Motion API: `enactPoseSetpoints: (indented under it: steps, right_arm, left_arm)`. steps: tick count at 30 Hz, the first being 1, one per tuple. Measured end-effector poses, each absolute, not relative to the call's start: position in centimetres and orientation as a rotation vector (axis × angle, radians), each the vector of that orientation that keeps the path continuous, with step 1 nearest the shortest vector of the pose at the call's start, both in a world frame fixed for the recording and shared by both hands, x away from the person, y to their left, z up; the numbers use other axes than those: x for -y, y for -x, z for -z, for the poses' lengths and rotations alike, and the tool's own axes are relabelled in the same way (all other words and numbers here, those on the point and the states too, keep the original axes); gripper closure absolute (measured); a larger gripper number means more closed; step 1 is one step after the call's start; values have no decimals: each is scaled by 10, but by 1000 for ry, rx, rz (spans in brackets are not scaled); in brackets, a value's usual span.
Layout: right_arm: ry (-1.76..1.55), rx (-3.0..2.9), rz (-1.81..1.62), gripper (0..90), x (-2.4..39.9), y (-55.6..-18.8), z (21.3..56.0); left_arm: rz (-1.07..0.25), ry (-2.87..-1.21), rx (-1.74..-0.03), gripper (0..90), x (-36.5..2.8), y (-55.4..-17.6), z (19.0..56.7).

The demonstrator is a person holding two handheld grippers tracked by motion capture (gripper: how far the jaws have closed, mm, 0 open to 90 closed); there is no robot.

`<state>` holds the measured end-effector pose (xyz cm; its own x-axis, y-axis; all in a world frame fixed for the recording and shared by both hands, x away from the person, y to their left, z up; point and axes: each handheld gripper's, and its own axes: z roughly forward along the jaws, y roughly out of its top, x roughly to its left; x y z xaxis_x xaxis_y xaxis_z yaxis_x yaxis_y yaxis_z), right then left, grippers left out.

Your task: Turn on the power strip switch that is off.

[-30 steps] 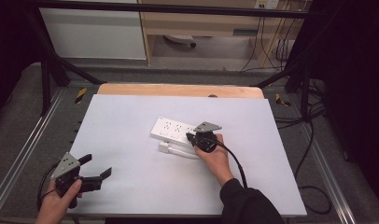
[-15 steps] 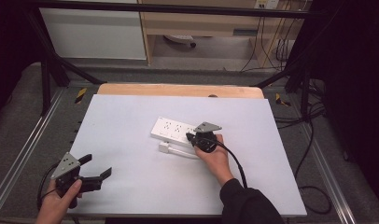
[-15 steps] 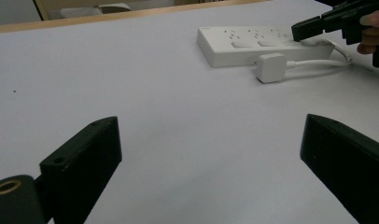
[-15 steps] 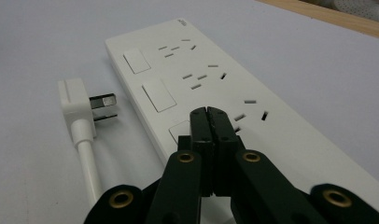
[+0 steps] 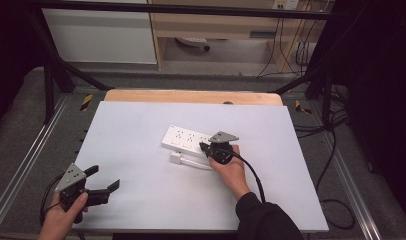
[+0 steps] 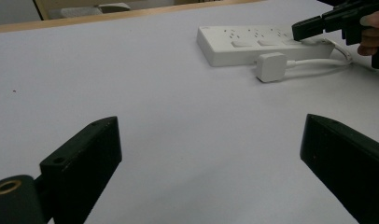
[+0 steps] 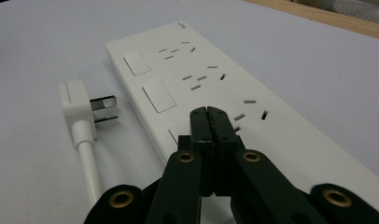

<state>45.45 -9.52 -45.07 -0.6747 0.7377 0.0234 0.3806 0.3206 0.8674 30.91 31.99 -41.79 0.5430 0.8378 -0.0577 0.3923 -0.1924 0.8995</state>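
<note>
Black right gripper (image 7: 207, 113) rests closed on power strip (image 7: 215, 88).

A white-covered table (image 5: 141, 125) is being used as the work surface. A white power strip (image 5: 186, 140) and its plug (image 5: 177, 158) are being carried on it, just beside each other.

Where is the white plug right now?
In the high view the white plug lies flat on the table near the middle, just in front of the power strip, left of the right tool.

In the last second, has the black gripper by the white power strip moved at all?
No. The right gripper keeps its closed jaws over the same end of the white power strip, beside the white plug.
</note>
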Motion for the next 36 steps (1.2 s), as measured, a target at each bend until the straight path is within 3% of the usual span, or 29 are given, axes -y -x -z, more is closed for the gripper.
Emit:
enactPoseSetpoints:
  steps: [36]
  right_arm:
    - [-1001, -2230, -1280, 900, 91, -457, 448]
  left_arm:
    - [-569, -1800, -1023, 57, -320, -310, 419]
